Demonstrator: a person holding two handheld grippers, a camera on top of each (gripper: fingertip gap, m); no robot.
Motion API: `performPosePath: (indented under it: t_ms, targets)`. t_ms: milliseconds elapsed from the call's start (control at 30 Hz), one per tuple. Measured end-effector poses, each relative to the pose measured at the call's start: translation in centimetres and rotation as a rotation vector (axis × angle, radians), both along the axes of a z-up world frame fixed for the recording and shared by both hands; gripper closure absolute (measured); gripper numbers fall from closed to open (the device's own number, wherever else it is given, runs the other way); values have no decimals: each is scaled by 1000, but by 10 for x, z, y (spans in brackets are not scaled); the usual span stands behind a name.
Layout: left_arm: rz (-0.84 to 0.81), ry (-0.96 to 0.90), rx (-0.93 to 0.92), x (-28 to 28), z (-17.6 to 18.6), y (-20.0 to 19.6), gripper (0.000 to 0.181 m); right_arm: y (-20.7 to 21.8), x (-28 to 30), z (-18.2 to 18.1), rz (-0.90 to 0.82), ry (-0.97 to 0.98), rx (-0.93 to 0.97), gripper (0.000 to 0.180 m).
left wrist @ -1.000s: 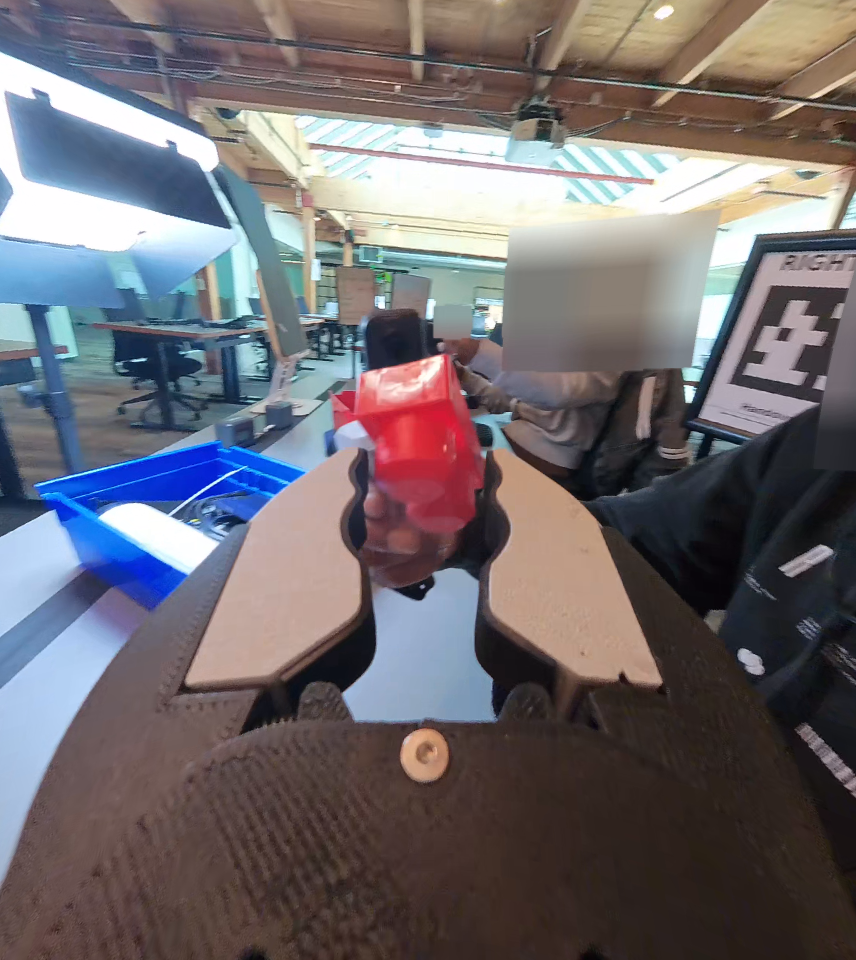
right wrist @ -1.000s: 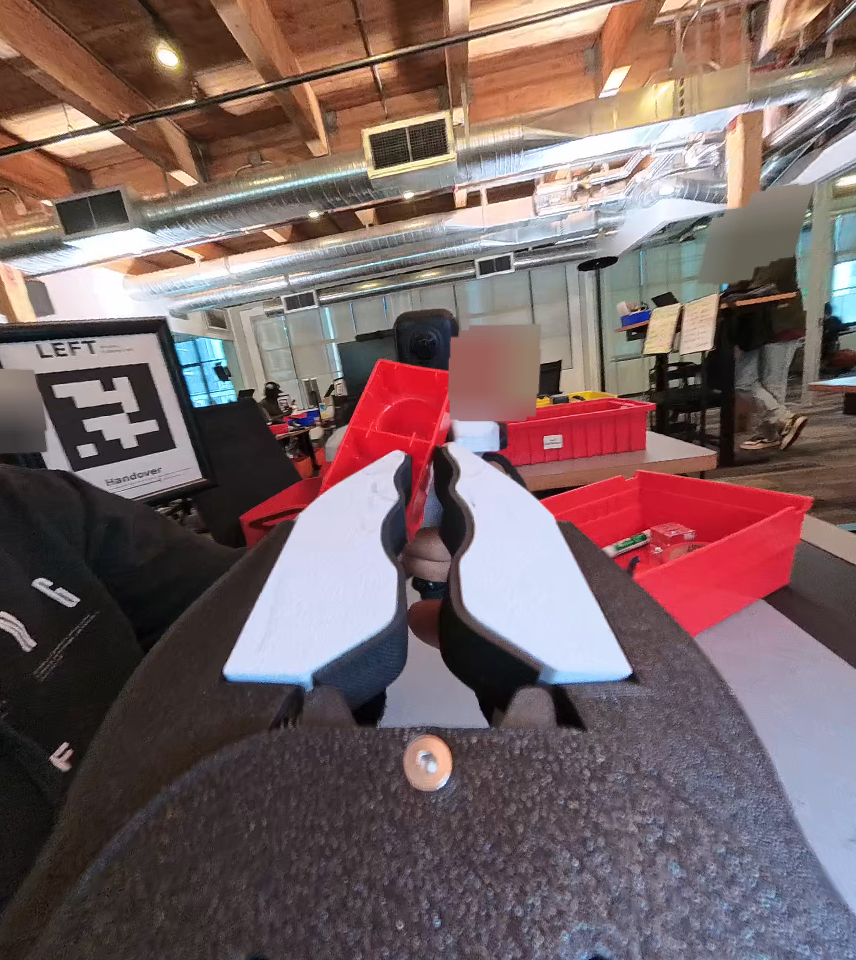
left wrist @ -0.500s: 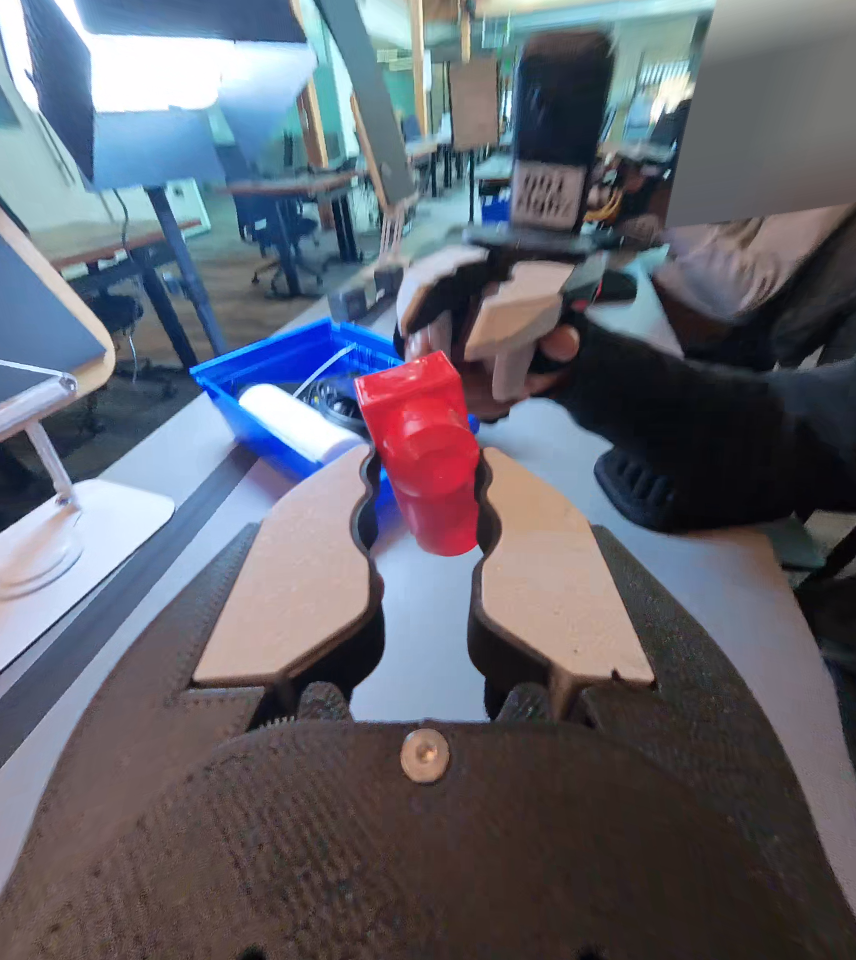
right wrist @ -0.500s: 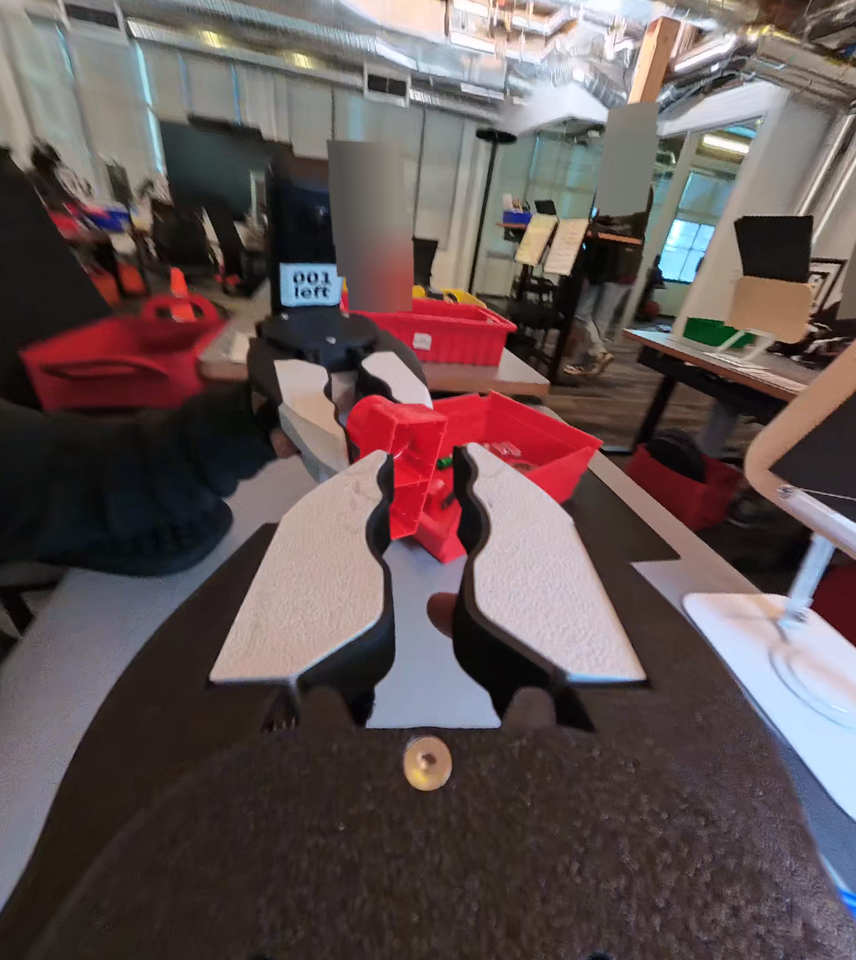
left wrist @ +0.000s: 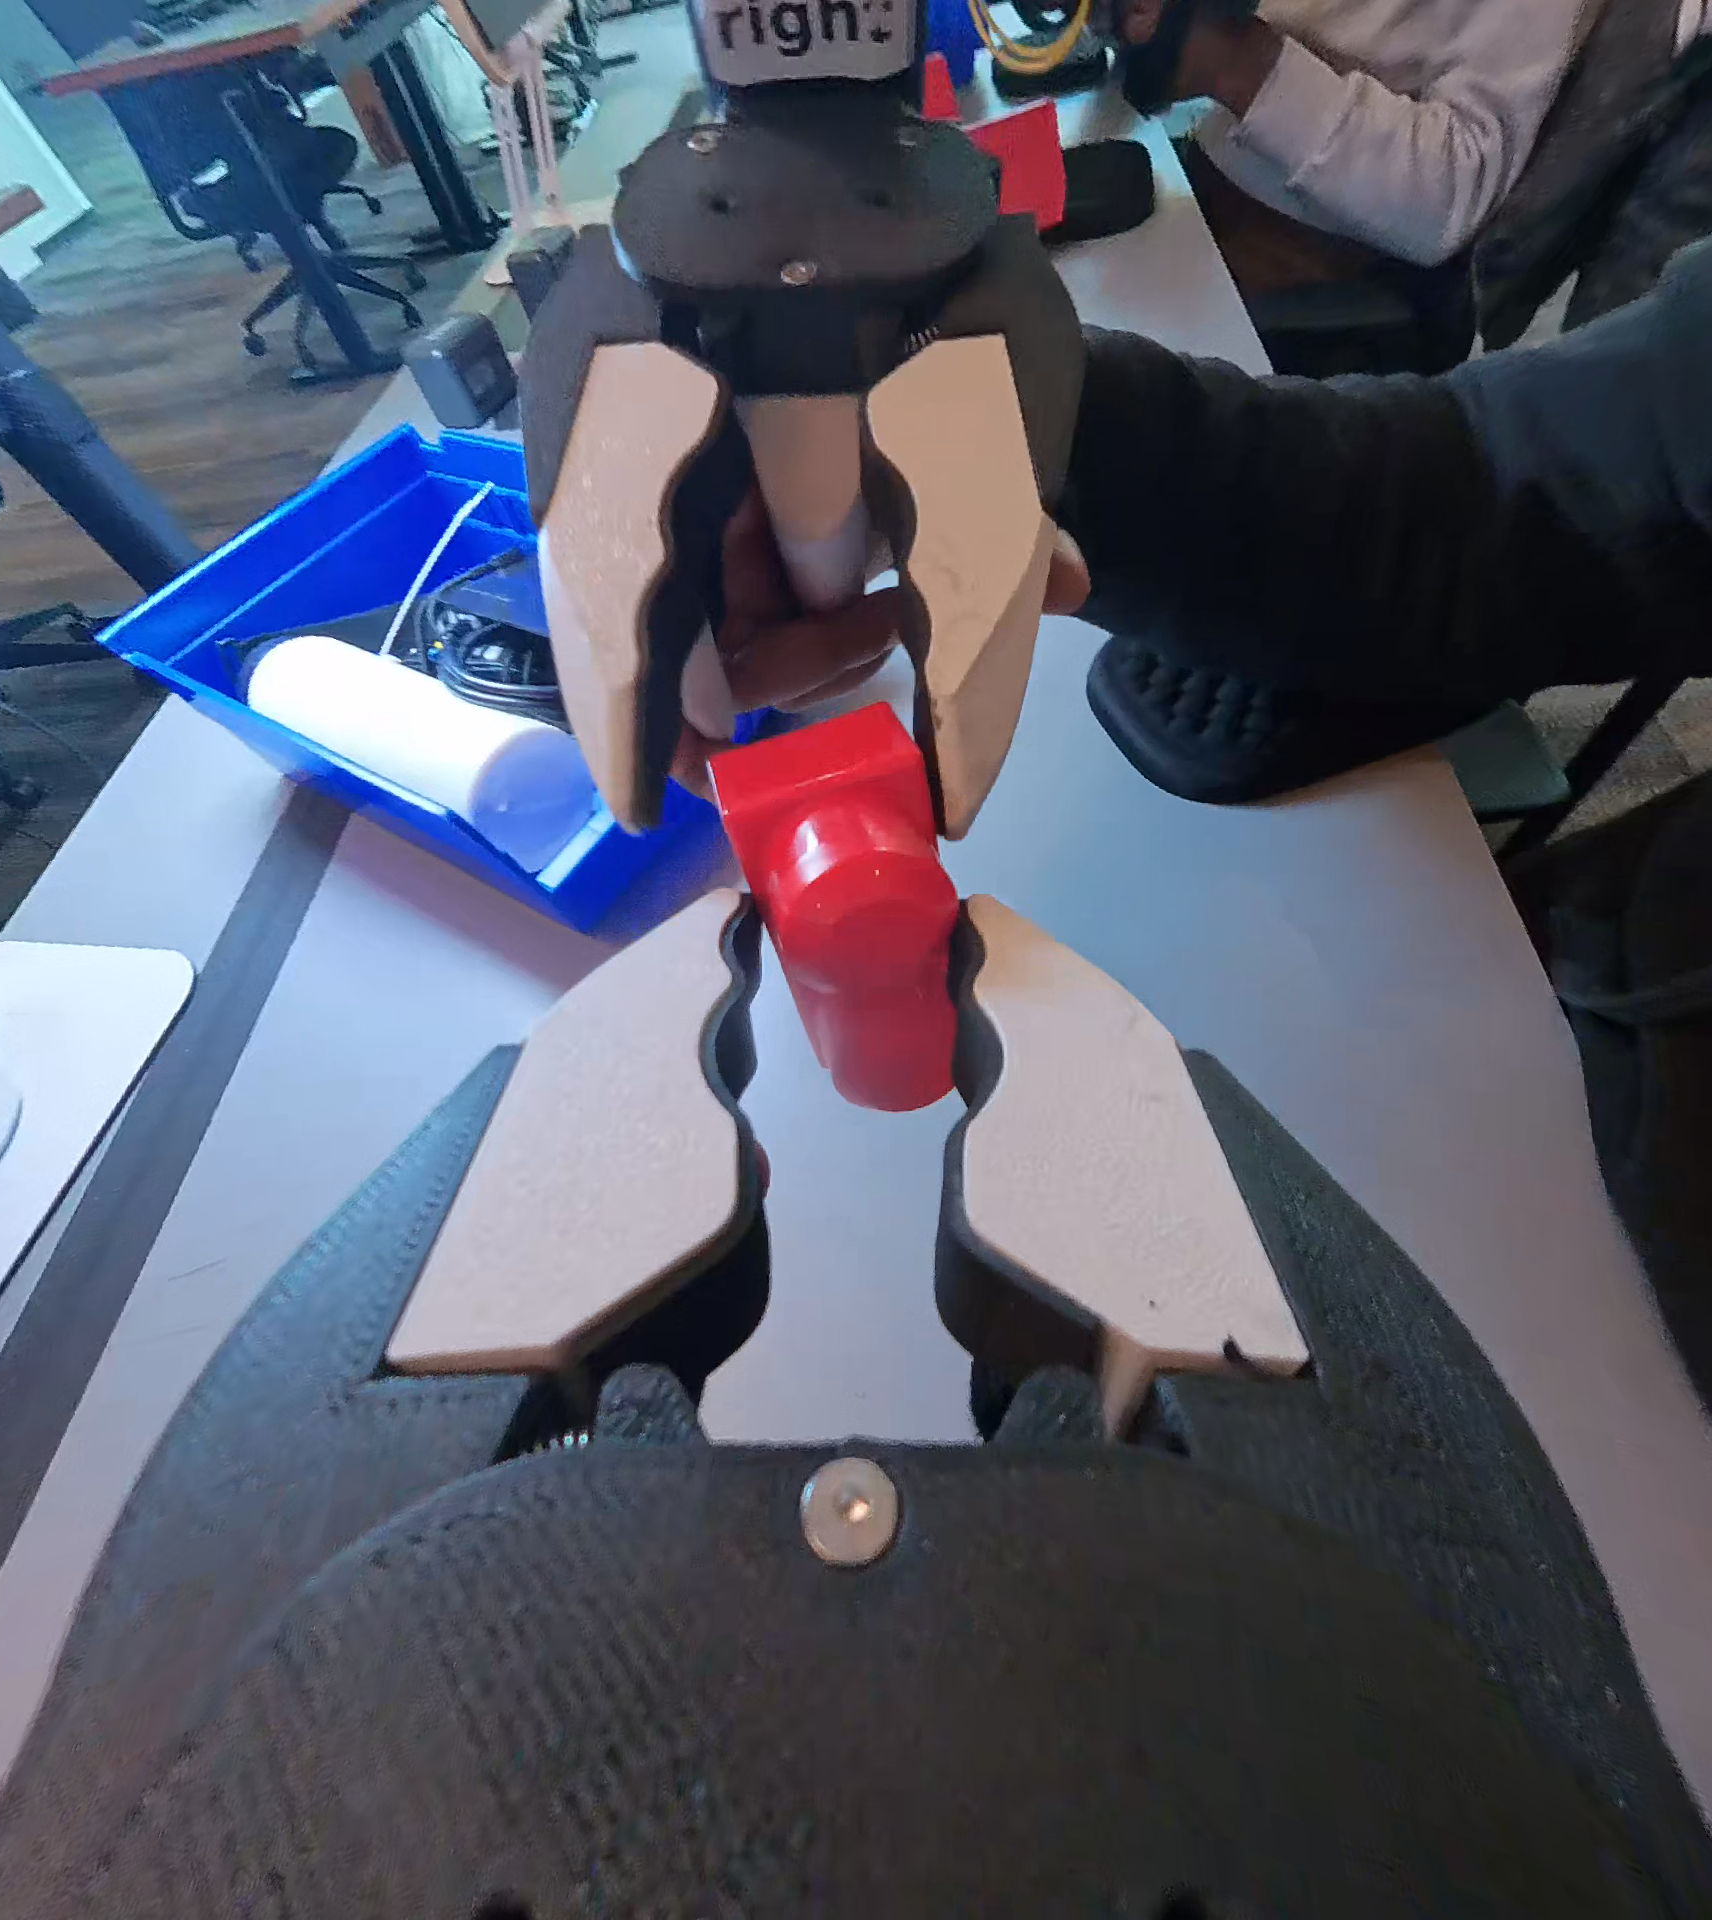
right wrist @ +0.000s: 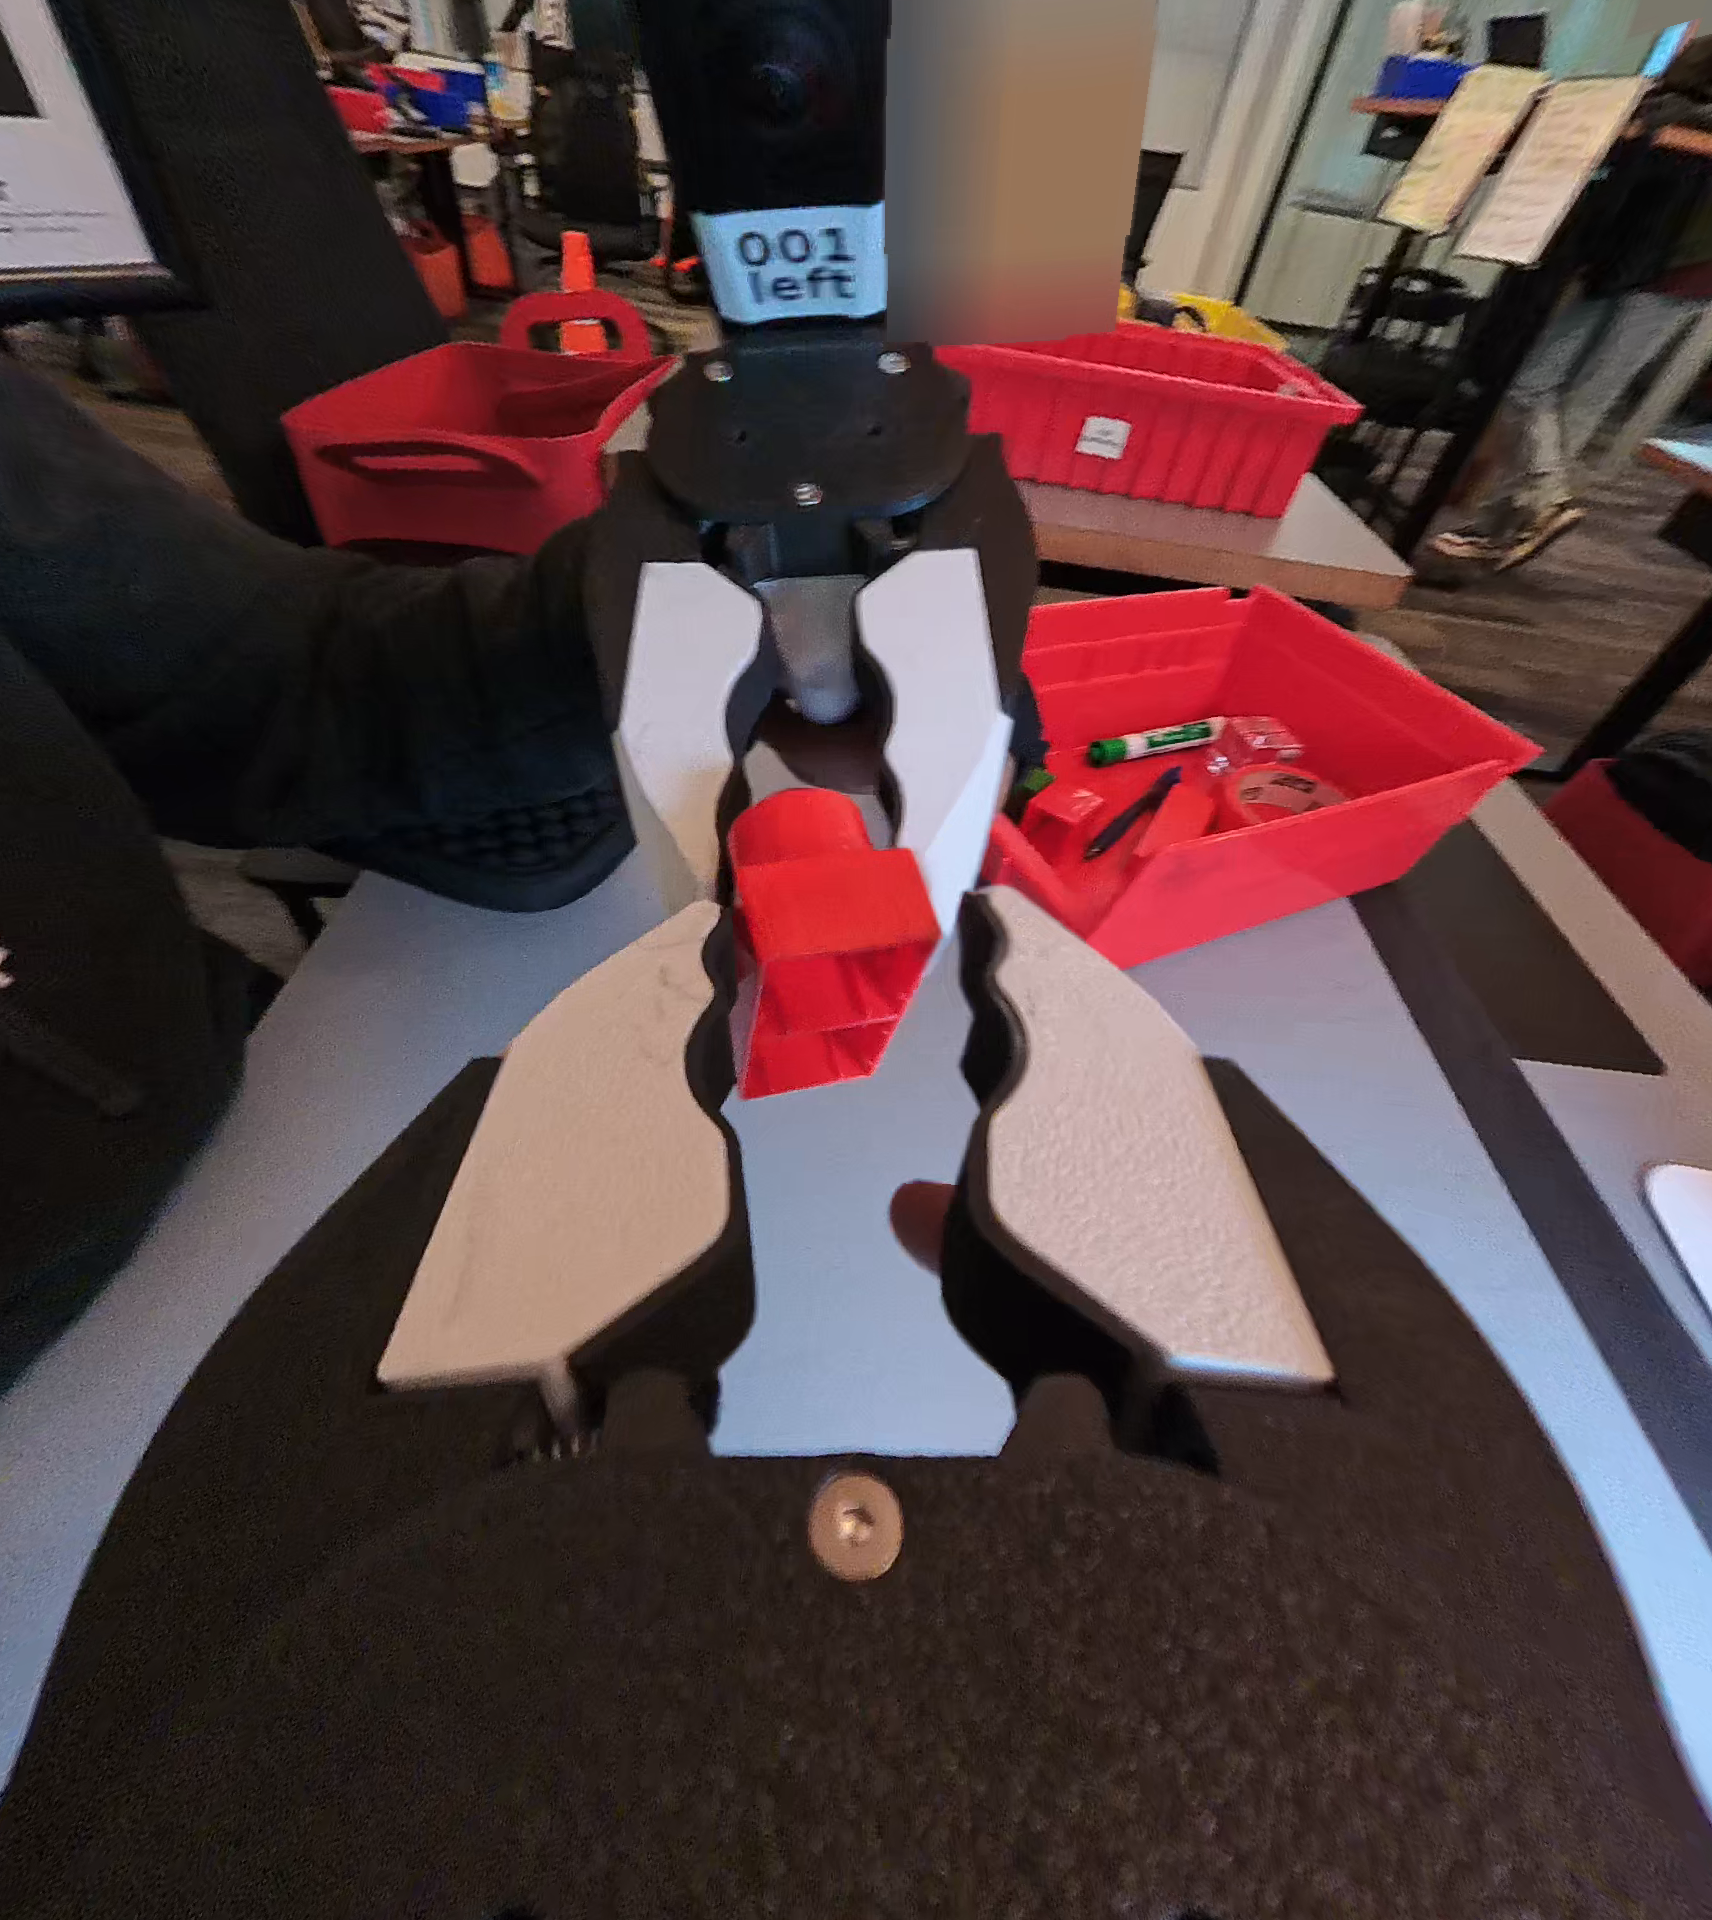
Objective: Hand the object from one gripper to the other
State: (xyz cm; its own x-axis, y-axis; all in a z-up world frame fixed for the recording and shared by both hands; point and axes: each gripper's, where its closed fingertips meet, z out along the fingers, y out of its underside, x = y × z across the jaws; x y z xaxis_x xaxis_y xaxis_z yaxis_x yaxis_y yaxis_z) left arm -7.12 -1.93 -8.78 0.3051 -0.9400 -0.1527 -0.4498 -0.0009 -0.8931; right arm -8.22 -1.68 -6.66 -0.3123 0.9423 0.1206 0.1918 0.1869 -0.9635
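While the left gripper (left wrist: 854, 914) has its jaws clenched on the rounded cylinder end of the red plastic block-and-cylinder object (left wrist: 852, 914), the handover looks about halfway, judged from the two wrist views. The object is held in the air above the grey counter (left wrist: 1195, 935), not resting on it. Just past it, the right gripper (left wrist: 790, 821) faces the left one, its jaws spread on either side of the object's square end; in the left wrist view one right jaw seems to touch the block's side, while the other stands off with a clear gap, so it is released, not gripping. The right wrist view agrees: the square end sits between the right gripper's jaws against one of them, gap on the other side. Left to do, as I judge it: the right jaws close on the square end, the left jaws let go, then the grippers part. Farther off, a blue plastic bin (left wrist: 332, 582) with a white cylinder (left wrist: 405, 717) sits on the counter, and in the right wrist view a red plastic bin (right wrist: 1330, 852) holds small items.
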Motion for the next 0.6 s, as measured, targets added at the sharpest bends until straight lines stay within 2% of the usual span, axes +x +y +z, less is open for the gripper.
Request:
performPosePath:
  t_ms: [100,200,367,433,500,600]
  targets:
    - [-20,-30,2,-1,3,-1,146,-3,-1,4,21,40,-10,142]
    - [-31,-166,36,-1,24,-1,147,1,3,25,13,157,-54,143]
    - [-18,-368,57,0,51,1,130,5,11,67,9,425,-203,143]
    - [1,-400,78,5,54,4,131,3,9,70,17,462,-232,143]
    - [-7,-399,110,8,56,1,144,3,8,69,14,463,-232,143]
    - [22,-355,125,3,56,3,146,7,9,64,-4,401,-185,143]
